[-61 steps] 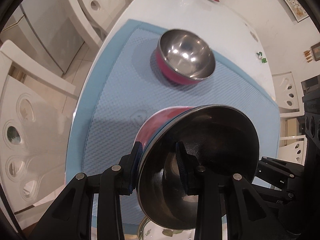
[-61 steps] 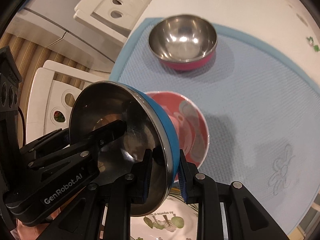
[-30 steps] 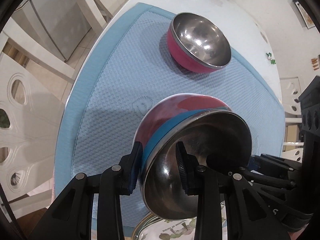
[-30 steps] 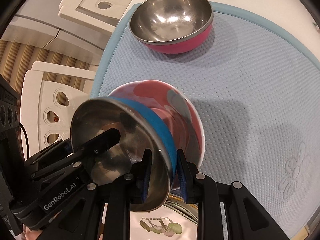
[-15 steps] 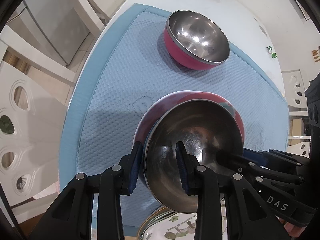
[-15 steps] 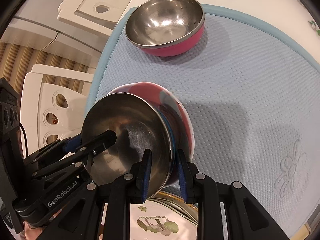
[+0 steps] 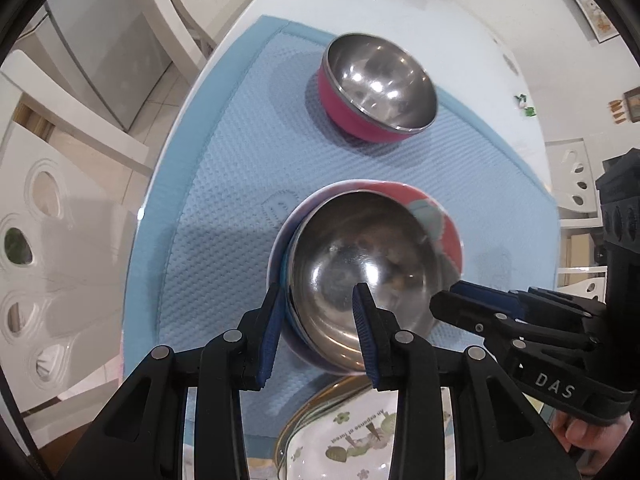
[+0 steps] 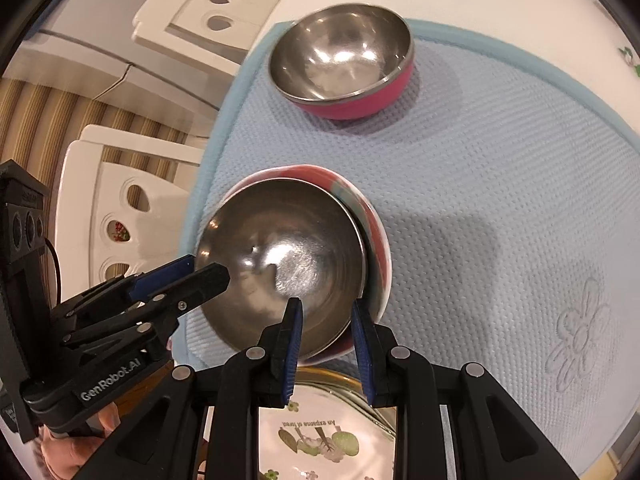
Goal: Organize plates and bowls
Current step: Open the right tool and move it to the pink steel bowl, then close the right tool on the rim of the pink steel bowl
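Bowls first, on my left wrist camera: a steel bowl with a blue outside [image 7: 360, 264] sits nested in a pink patterned bowl [image 7: 436, 220] on the light blue mat [image 7: 224, 168]. My left gripper [image 7: 316, 312] has its blue-padded fingers [image 7: 269, 320] spread, one outside the bowl's near rim and one inside; I see a gap on both sides of the rim, so it is straddling, not pinching. The right gripper [image 7: 452, 300] reaches in from the right with its tips at the bowl's rim. Farther along the mat stands a steel bowl with a pink outside [image 7: 376, 88], well apart from the nested pair. At the near edge a printed plate [image 7: 352, 440] lies partly under my fingers. White chairs [image 7: 48, 216] stand beside the table [image 7: 360, 4].

On my right wrist camera, the same nested pair sits mid-frame, steel bowl [image 8: 280, 264] inside pink patterned bowl [image 8: 376, 248]. My right gripper [image 8: 326, 320] is parted, one finger over the bowl's inside, the other outside the rim; whether either pad touches metal I cannot quite tell. The left gripper [image 8: 212, 272] comes from the left, tips at the opposite rim. The pink-outside bowl [image 8: 340, 64] rests near the far corner of the mat [image 8: 500, 184]. The printed plate [image 8: 320, 436] lies under my fingers.
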`<control>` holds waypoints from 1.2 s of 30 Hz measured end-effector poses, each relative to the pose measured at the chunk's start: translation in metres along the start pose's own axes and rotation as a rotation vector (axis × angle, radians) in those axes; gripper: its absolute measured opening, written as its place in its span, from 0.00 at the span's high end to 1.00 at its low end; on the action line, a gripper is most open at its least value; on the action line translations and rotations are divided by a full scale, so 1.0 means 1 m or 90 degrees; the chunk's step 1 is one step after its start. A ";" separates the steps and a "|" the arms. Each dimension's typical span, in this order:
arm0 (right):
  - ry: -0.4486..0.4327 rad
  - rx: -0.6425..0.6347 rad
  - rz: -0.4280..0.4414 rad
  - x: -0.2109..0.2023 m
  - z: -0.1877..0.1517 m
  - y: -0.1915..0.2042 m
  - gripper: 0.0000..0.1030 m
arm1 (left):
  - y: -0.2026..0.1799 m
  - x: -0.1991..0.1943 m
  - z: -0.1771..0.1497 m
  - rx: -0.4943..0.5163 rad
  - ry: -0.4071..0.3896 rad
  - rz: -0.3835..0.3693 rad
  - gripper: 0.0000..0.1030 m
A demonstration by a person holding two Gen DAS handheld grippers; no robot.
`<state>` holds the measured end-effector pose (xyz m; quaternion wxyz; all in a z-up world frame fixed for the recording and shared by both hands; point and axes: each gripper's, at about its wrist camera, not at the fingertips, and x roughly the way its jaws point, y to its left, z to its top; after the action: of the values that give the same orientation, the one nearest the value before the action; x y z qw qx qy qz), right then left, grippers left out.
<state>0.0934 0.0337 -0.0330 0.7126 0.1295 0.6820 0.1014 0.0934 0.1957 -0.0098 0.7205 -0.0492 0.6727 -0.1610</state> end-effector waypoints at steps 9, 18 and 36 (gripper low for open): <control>-0.071 -0.006 0.067 -0.065 0.020 -0.006 0.77 | -0.003 -0.043 0.034 0.005 -0.049 -0.006 0.68; -0.156 0.015 0.049 -0.104 0.084 -0.036 0.22 | -0.003 -0.038 0.110 -0.028 -0.063 0.023 0.20; -0.087 0.089 0.123 0.022 0.140 -0.093 0.28 | -0.003 0.071 0.154 -0.035 -0.013 0.037 0.20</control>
<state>0.2316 -0.0540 -0.0784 0.7333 0.2505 0.6218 0.1132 0.2480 0.1493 -0.0624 0.7300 -0.0512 0.6708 -0.1208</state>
